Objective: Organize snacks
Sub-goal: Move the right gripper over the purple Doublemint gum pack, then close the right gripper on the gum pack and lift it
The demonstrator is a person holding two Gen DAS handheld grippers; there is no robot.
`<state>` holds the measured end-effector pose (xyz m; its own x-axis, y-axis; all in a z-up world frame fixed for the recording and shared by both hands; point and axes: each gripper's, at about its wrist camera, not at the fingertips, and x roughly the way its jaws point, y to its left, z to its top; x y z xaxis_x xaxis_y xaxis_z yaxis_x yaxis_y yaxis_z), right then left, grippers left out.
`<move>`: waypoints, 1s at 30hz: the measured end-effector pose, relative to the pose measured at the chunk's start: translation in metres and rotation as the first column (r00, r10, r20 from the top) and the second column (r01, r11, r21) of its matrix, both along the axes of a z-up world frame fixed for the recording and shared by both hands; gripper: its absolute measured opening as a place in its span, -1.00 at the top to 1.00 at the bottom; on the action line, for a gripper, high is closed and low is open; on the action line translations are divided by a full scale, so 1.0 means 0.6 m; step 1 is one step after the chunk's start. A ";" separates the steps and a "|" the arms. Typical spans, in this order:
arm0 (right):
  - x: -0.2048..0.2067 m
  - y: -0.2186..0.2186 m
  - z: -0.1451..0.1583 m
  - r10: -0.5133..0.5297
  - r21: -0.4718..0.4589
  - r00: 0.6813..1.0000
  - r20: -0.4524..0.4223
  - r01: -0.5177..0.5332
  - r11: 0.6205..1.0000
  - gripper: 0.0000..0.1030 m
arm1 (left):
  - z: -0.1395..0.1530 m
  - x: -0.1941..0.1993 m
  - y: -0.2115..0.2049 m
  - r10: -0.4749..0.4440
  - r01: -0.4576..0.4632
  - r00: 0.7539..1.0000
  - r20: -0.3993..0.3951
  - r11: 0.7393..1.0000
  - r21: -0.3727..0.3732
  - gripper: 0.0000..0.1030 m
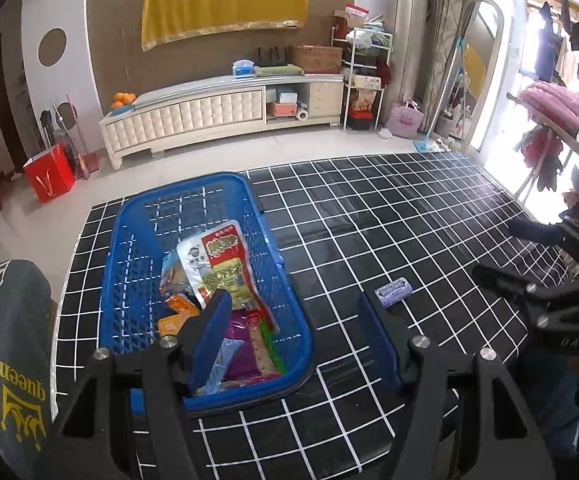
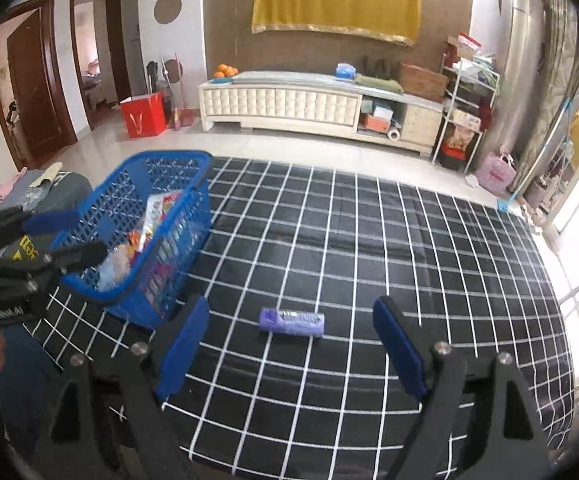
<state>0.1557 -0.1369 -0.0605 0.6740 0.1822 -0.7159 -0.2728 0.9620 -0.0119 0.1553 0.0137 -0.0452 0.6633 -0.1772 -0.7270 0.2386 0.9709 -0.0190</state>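
Two grippers are in view, both spread wide and holding nothing. The left gripper (image 1: 295, 328) hangs over the near end of the blue plastic basket (image 1: 137, 216), its left finger covering part of the contents. The right gripper (image 2: 289, 344) sits above the table (image 2: 409, 260), which is covered in a black cloth with a white grid, and frames the purple Doublemint gum pack (image 2: 292, 321) lying flat and alone on the cloth, just right of the basket and apart from it. Inside the basket, a red and silver snack pouch (image 1: 221, 264) lies on top; orange packets (image 1: 177, 312) and a purple wrapper (image 1: 241, 356) beneath it are partly buried, and their print is too small to read. From the right wrist view the basket's mesh wall hides most of the snacks. A grey garment with yellow "queen" lettering (image 1: 17, 368) is cut off at the left edge.
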 end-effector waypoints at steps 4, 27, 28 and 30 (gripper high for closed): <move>0.006 -0.008 -0.026 0.022 0.015 0.999 -0.046 -0.022 1.000 -0.70 | -0.008 0.000 -0.010 -0.004 0.004 1.000 -0.008 0.999 0.032 -0.28; 0.137 0.032 -0.149 0.276 -0.129 0.930 -0.244 -0.313 0.941 -0.72 | -0.058 0.062 0.061 0.170 -0.165 0.980 -0.104 0.984 0.061 -0.47; 0.144 0.034 -0.154 0.280 -0.137 0.926 -0.255 -0.321 0.937 -0.72 | -0.057 0.065 0.066 0.186 -0.181 0.977 -0.106 0.982 0.062 -0.47; 0.156 0.031 -0.163 0.280 -0.121 0.916 -0.286 -0.324 0.938 -0.72 | -0.056 0.077 0.080 0.222 -0.216 0.968 -0.118 0.975 0.057 -0.47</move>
<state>0.2491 -0.1182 -0.1581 0.3908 0.2136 -0.8954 -0.5646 0.8239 -0.0499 0.2014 0.0616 -0.0787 0.5874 -0.0039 -0.8093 0.0186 0.9998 0.0087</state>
